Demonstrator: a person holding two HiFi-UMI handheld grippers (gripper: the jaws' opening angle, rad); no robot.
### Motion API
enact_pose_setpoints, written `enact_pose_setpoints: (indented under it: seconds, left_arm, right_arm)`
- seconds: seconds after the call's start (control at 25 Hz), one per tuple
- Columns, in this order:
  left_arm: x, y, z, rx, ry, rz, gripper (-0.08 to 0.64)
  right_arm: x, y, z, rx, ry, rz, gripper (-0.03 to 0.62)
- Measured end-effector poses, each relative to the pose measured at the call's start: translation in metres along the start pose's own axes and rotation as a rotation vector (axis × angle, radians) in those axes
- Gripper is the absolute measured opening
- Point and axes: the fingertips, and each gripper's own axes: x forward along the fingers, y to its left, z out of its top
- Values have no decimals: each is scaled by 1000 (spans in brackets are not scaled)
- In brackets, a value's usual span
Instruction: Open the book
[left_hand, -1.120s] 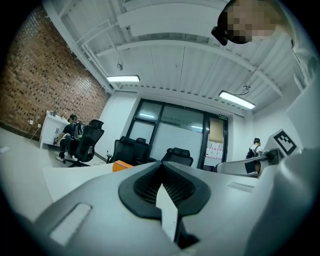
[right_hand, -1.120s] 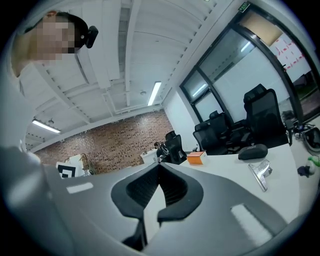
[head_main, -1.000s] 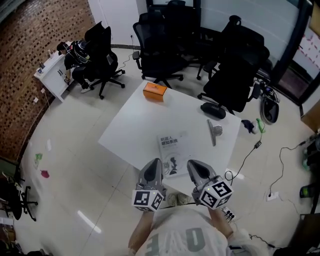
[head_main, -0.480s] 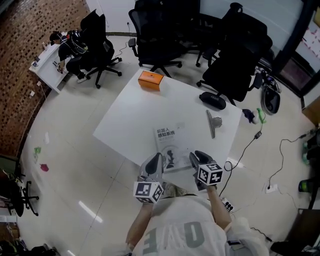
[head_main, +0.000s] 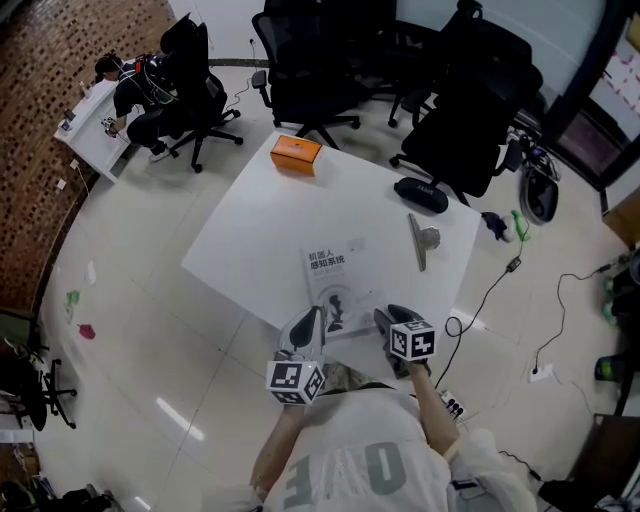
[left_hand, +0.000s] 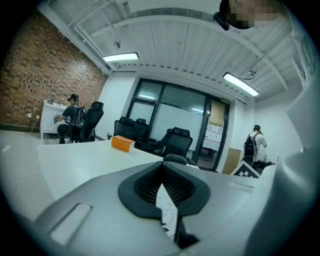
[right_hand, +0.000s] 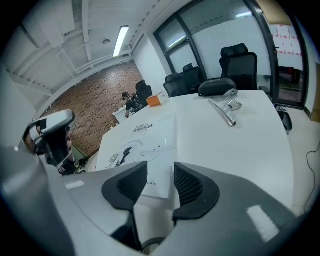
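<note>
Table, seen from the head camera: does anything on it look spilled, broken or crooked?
Nothing looks spilled or damaged. The closed book lies flat but turned a little against the near edge of the table; the orange box, black case and metal clip sit apart.

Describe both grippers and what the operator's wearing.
The left gripper and right gripper have grey moulded shells, black ribbed pads and a white cube of black square markers each. Right jaws are opening, nothing gripped between them. The shirt is pale with large grey lettering.
</note>
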Motion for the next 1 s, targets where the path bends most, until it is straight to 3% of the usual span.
enact_pose_setpoints:
  seconds: [0.28, 0.4, 0.56, 1.0]
  left_arm:
    - [-4, 4, -2, -4, 2, 24, 12]
    - [-4, 2, -3, -4, -3, 23, 12]
    - [-3, -3, -3, -6, -4, 16, 12]
    - [-8, 0, -6, -3, -13, 57, 9]
  right_arm:
    - [-11, 6, 10, 1, -58, -6, 142]
    - [-24, 7, 23, 2, -135, -28, 29]
    - [-36, 20, 34, -31, -181, -27, 8]
    - [-58, 94, 70, -108, -285, 133, 5]
